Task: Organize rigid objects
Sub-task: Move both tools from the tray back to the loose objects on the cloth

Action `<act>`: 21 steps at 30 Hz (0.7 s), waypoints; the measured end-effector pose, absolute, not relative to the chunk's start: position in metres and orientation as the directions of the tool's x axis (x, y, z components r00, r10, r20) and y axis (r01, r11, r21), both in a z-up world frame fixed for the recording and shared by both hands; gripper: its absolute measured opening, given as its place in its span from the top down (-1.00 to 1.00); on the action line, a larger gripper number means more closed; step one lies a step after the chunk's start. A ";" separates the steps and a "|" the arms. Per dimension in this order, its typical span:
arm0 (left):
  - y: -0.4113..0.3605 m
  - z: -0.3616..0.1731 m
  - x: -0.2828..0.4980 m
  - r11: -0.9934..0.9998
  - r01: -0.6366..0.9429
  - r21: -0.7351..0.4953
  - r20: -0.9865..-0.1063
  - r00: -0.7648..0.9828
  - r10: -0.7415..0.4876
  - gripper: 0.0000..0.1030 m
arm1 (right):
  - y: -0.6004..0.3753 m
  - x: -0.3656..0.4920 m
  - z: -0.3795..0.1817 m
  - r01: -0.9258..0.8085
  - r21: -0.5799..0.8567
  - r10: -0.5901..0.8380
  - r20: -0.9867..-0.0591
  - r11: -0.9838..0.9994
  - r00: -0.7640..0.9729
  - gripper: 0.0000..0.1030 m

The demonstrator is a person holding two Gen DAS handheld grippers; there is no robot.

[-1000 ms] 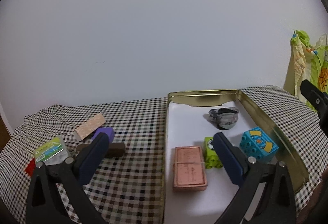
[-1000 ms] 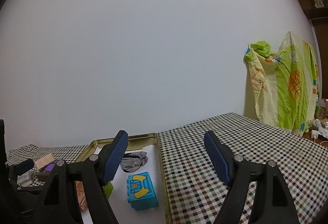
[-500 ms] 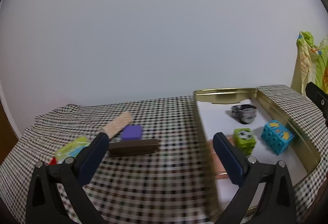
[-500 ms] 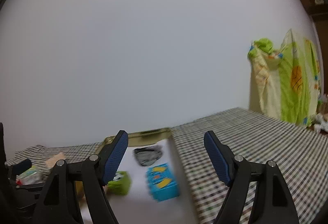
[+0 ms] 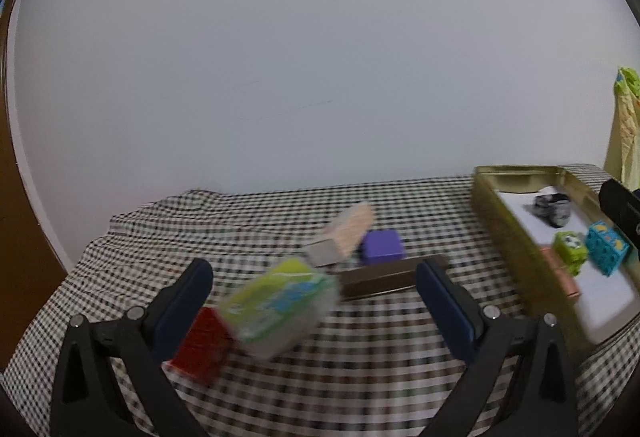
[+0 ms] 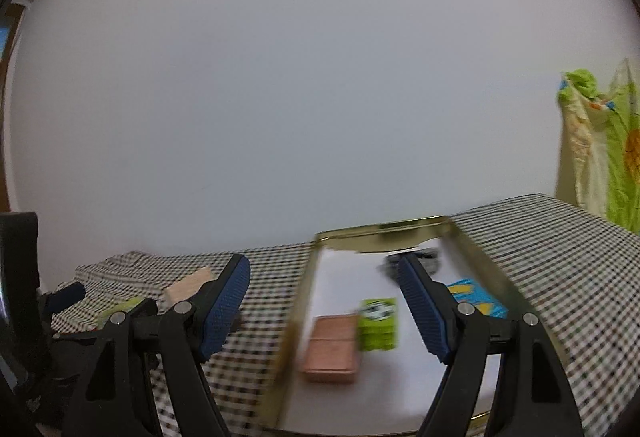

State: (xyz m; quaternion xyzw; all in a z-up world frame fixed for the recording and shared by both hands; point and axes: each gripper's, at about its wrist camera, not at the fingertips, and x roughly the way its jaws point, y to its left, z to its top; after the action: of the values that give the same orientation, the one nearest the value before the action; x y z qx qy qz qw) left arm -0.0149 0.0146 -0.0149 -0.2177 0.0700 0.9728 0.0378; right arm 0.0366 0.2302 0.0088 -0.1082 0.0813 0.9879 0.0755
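Loose rigid objects lay on the checked tablecloth: a green-labelled box, a red block touching it on the near left, a dark brown bar just behind, a purple cube and a pale wooden block beyond that. The gold tin tray stood to the right and held a pink card box, a green cube, a blue cube and a grey crumpled item. The left gripper was spread wide and empty, with the green-labelled box between its fingers and no visible contact. The right gripper was likewise spread and empty, poised over the tray's left wall. Judged risk: the green-labelled box sat skewed to the fingers, so closing could pinch a corner and twist it, or catch the red block beside it. Both views were blurred, so alignment was uncertain.
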 end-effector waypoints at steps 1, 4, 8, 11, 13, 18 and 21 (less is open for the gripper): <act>0.007 -0.016 -0.017 -0.988 -0.095 0.123 -0.430 -0.902 0.033 -0.99 | 0.225 0.035 0.008 -0.157 0.143 0.122 -0.231 -0.977 -0.965 -0.53; -0.012 -0.018 -0.022 -0.988 -0.085 0.128 -0.440 -0.898 0.021 -0.99 | 0.206 0.028 0.006 -0.122 0.145 0.083 -0.250 -0.982 -0.965 -0.52; -0.036 -0.022 -0.030 -0.989 -0.081 0.123 -0.462 -0.887 0.015 -0.99 | 0.184 0.017 0.002 -0.072 0.148 0.028 -0.284 -0.986 -0.958 -0.53; -0.058 -0.022 -0.038 -0.993 -0.063 0.104 -0.473 -0.881 0.006 -0.99 | 0.167 0.012 -0.001 -0.045 0.139 0.002 -0.297 -0.989 -0.955 -0.52; -0.072 -0.022 -0.046 -0.994 -0.034 0.108 -0.472 -0.882 -0.021 -0.99 | 0.155 0.005 -0.003 -0.020 0.154 -0.032 -0.324 -0.988 -0.946 -0.53; -0.115 -0.022 -0.065 -0.991 0.110 0.081 -0.480 -0.867 -0.136 -0.99 | 0.118 -0.015 -0.015 0.003 0.219 -0.097 -0.420 -0.976 -0.902 -0.52; -0.141 -0.019 -0.071 -0.980 0.199 0.023 -0.492 -0.851 -0.185 -0.99 | 0.095 -0.030 -0.027 0.014 0.272 -0.150 -0.484 -0.962 -0.862 -0.52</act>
State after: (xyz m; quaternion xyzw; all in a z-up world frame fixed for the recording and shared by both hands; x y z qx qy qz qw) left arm -0.0714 -0.1413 -0.0190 -0.2541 -0.0142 0.9619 -0.0998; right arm -0.0303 0.0954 -0.0273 -0.2592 0.1307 0.9560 -0.0430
